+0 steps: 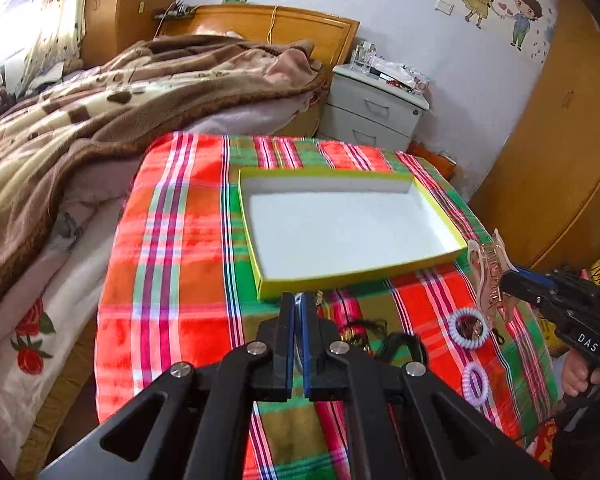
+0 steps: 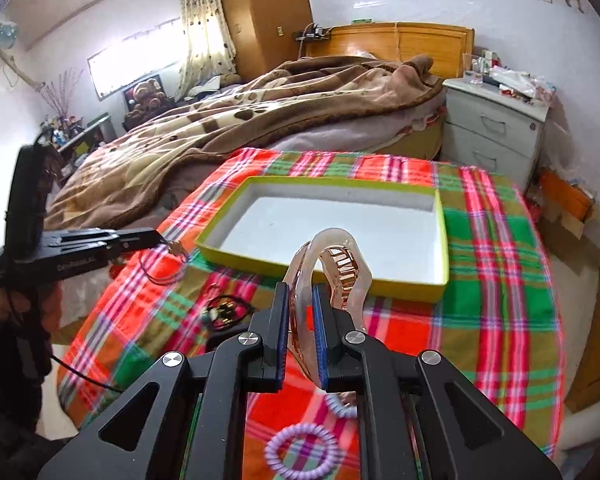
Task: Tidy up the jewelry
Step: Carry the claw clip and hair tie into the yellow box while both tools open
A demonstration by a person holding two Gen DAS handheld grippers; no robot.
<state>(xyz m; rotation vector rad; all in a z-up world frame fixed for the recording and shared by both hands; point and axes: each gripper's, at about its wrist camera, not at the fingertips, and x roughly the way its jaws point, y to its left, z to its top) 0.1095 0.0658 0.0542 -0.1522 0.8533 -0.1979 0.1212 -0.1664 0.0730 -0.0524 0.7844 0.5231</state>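
The right gripper (image 2: 300, 300) is clenching a translucent pink hair claw (image 2: 332, 264) between its blue pads; the claw is standing up out of the jaws, its toothed arch curving ahead of the fingertips and hanging above the plaid cloth (image 2: 500, 280); seen from the left wrist, the same claw (image 1: 490, 276) is sticking out beyond the right gripper (image 1: 508, 280), just beside the near right corner of the box. The left gripper (image 1: 299, 300) is holding its jaws pressed together with almost no gap; from the right wrist view a thin black cord with a small gold pendant (image 2: 172, 258) is dangling from the left gripper (image 2: 158, 236), so the jaws are pinching that necklace at their tip. The yellow-rimmed box (image 1: 360, 276) is lying straight ahead of both pairs of jaws, its white floor bare. Below and to the right of the left jaws, a white spiral hair tie (image 1: 469, 328) and a lilac spiral hair tie (image 1: 475, 385) are resting on the cloth; a dark tangle of cord (image 1: 364, 332) is lying just past the left jaws' right side. A hand (image 1: 576, 376) is gripping the right gripper's handle.
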